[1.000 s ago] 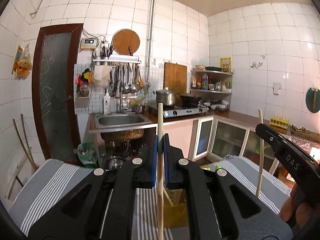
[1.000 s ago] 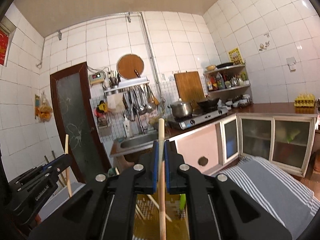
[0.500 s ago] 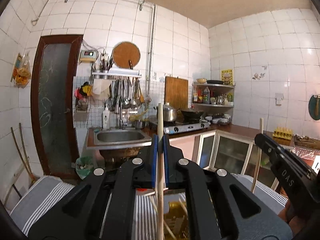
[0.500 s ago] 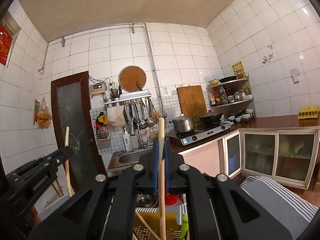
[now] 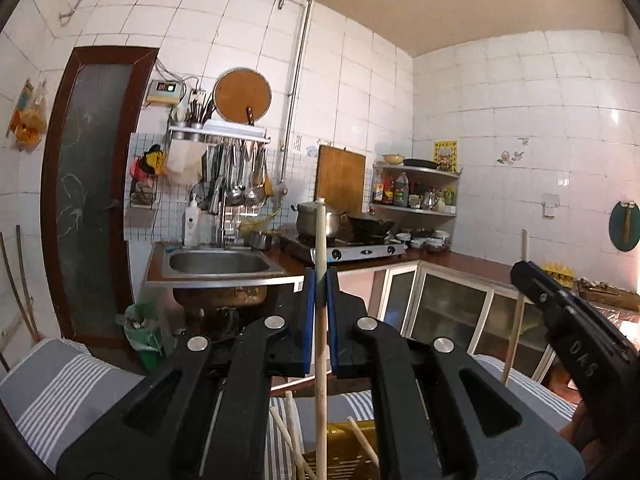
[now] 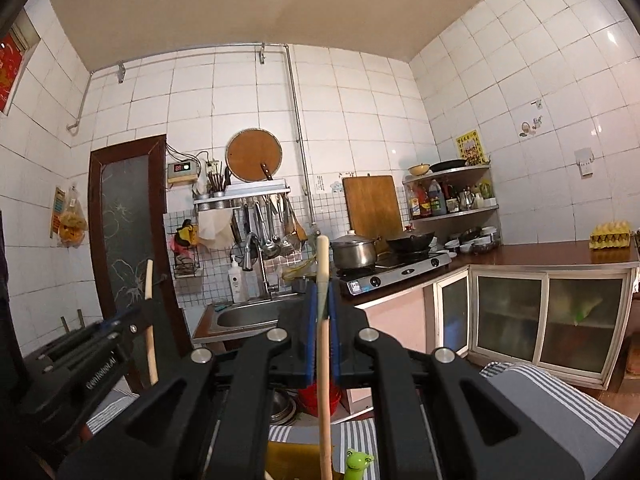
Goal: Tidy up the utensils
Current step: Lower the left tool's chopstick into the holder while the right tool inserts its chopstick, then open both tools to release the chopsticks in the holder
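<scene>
My left gripper [image 5: 320, 292] is shut on a pale wooden stick [image 5: 320, 240] that stands upright between its blue pads. Its lower end reaches down to a yellow basket [image 5: 344, 448] holding several more wooden sticks. My right gripper [image 6: 322, 300] is shut on a thicker wooden stick [image 6: 323, 264], also upright, above the same yellow basket [image 6: 288, 456]. A green frog-topped utensil [image 6: 358, 460] stands in that basket. Each gripper shows in the other's view: the right gripper [image 5: 560, 320] at the right, the left gripper [image 6: 100, 344] at the left, both with their sticks.
A grey striped cloth [image 5: 72, 384] lies under and around the basket. Behind are a steel sink [image 5: 218, 262], a gas stove with a pot [image 5: 320, 220], hanging ladles [image 5: 240, 176], glass-fronted cabinets [image 6: 540, 320] and a dark door [image 5: 88, 200].
Both grippers have shifted sideways and back with their sticks still clamped. The basket and the cloth now sit lower in both views, and more of the floor under the sink shows.
</scene>
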`<state>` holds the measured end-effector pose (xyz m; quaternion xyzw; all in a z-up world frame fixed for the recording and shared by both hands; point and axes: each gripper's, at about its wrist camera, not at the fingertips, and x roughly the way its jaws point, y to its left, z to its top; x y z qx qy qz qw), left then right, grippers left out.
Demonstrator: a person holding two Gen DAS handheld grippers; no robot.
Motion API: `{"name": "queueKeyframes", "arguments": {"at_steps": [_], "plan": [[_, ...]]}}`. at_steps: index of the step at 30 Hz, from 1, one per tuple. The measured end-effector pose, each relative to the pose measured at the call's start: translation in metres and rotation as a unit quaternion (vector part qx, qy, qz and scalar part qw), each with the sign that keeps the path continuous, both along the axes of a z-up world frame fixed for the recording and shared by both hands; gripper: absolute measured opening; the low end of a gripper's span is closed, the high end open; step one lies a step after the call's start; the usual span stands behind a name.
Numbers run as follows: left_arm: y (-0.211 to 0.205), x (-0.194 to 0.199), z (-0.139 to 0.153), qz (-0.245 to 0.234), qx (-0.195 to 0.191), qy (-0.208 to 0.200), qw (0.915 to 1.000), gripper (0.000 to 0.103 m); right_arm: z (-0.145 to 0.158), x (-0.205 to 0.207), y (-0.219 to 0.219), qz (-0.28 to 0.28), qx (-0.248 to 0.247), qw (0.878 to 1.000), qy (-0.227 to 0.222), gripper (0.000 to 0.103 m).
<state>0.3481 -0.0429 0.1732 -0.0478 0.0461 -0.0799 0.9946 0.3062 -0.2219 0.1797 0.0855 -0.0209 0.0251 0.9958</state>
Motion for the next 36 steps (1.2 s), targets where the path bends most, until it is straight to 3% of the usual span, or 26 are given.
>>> {"name": "queueKeyframes", "arguments": {"at_steps": [15, 23, 28, 30, 31, 32, 33, 35, 36], "plan": [[-0.016, 0.018, -0.048, 0.000, 0.029, 0.025, 0.9993, 0.004, -0.040, 0.017, 0.000, 0.001, -0.011, 0.999, 0.045, 0.006], [-0.015, 0.017, -0.069, 0.007, 0.039, 0.054, 0.9978, 0.004, -0.063, 0.011, -0.004, 0.001, -0.028, 0.996, 0.088, 0.006], [-0.010, 0.010, -0.067, 0.013, 0.046, 0.067, 0.9966, 0.005, -0.068, 0.013, -0.007, 0.019, -0.032, 0.991, 0.132, 0.007], [-0.006, 0.004, -0.063, 0.015, 0.048, 0.071, 0.9962, 0.009, -0.069, 0.010, -0.006, 0.025, -0.035, 0.988, 0.148, 0.010], [-0.003, 0.001, -0.059, 0.016, 0.049, 0.074, 0.9959, 0.021, -0.067, 0.005, -0.005, 0.022, -0.040, 0.987, 0.151, 0.016], [0.000, -0.004, -0.055, 0.019, 0.049, 0.076, 0.9957, 0.039, -0.066, 0.001, -0.005, 0.019, -0.042, 0.987, 0.153, 0.039], [0.006, -0.013, -0.050, 0.026, 0.047, 0.073, 0.9958, 0.048, -0.063, -0.006, -0.006, 0.017, -0.039, 0.987, 0.154, 0.058], [0.013, -0.026, -0.044, 0.032, 0.044, 0.069, 0.9961, 0.070, -0.059, -0.020, -0.006, 0.013, -0.037, 0.988, 0.151, 0.058], [0.018, -0.035, -0.041, 0.032, 0.042, 0.072, 0.9960, 0.075, -0.058, -0.028, -0.005, 0.008, -0.044, 0.987, 0.154, 0.058]]}}
